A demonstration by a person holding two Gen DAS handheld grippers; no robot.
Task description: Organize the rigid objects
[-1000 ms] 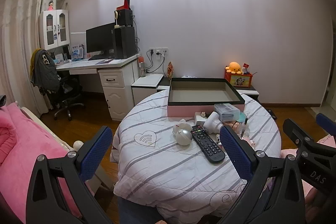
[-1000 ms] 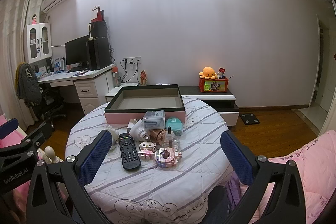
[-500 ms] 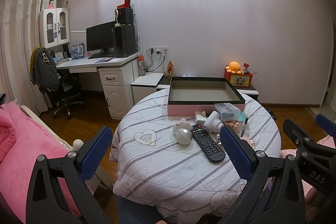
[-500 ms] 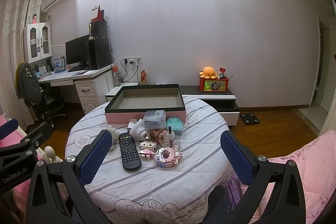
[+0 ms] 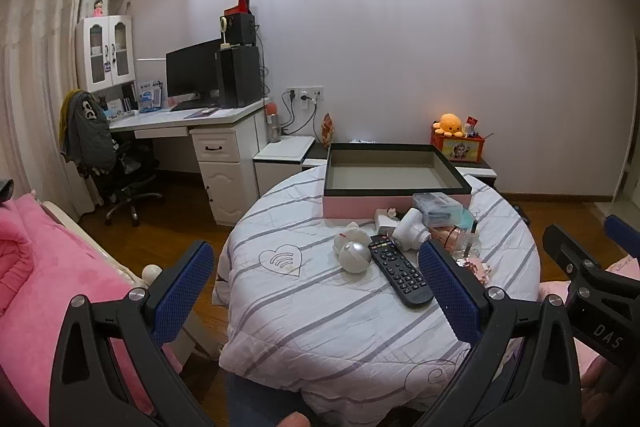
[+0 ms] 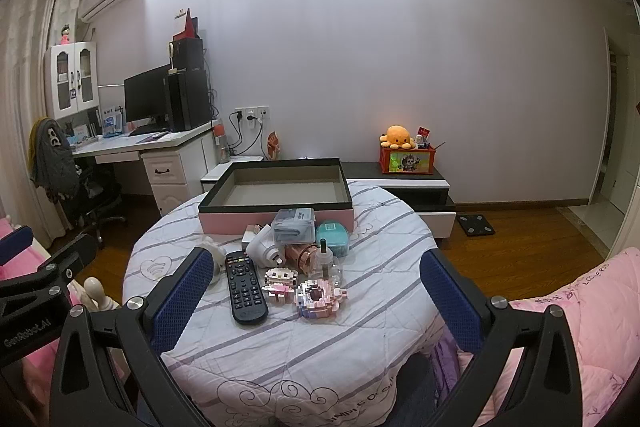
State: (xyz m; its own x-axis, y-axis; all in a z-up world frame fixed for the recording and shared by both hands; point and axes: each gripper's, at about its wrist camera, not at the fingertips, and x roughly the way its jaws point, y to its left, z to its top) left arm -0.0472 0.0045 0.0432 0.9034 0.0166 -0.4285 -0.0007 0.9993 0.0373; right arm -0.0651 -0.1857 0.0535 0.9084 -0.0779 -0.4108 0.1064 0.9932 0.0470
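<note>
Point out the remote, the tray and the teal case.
remote (image 6: pixel 245 286): right wrist view, middle of its keypad.
tray (image 6: pixel 276 215): right wrist view, pink front wall.
teal case (image 6: pixel 333 234): right wrist view, its lid.

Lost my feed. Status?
Both grippers, left and right, open, empty. Tray empty; remote and toys unsorted. Nothing blocking.

Small objects (image 6: pixel 296 259) before empty box (image 6: pixel 276 203)

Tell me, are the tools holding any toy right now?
No. The left tool and the right tool are both open and empty. The remote and toys lie on the table.
</note>
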